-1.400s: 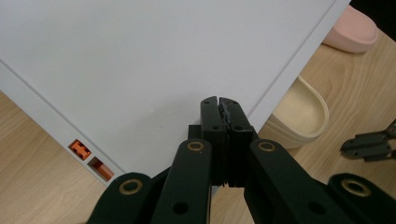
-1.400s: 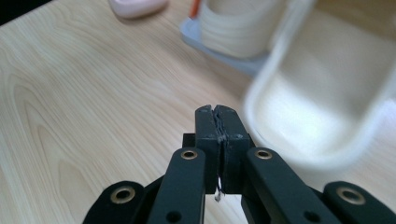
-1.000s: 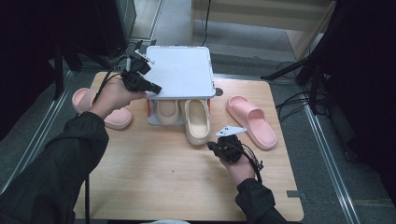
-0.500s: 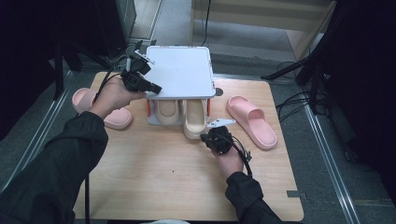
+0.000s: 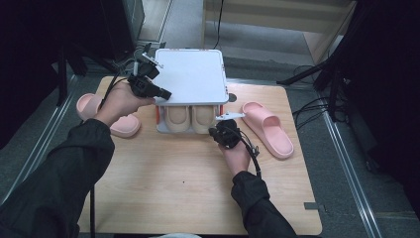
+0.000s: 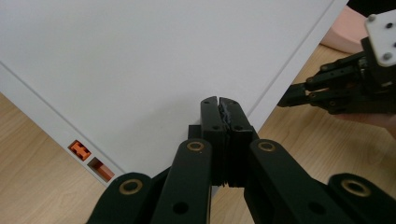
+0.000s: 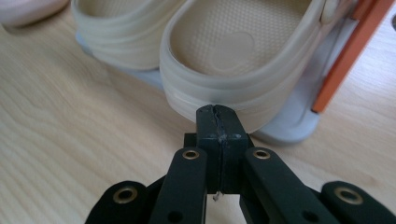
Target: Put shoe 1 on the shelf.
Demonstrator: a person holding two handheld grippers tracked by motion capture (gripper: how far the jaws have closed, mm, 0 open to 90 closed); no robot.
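Pushing right beige clog [image 7: 243, 56] heel-first into white shoe rack [image 5: 190, 74] with closed, empty right gripper [image 7: 218, 112]; closed, empty left gripper [image 6: 219, 103] bracing rack top. I'm judging clog nearly seated beside its mate [image 5: 177, 117]; next, gentle final nudge.

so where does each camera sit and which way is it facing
High view: fixed above the person's side, looking forward and down on the wooden table, white rack and two pink slippers; both sleeves, hands and each hand-held gripper show.
Left gripper view: rides the left hand-held gripper, looking along its shut jaws at the rack's white top.
Right gripper view: rides the right hand-held gripper, facing the heel of a beige clog in the rack.
Shared: the high and left gripper views both show the right hand-held gripper.
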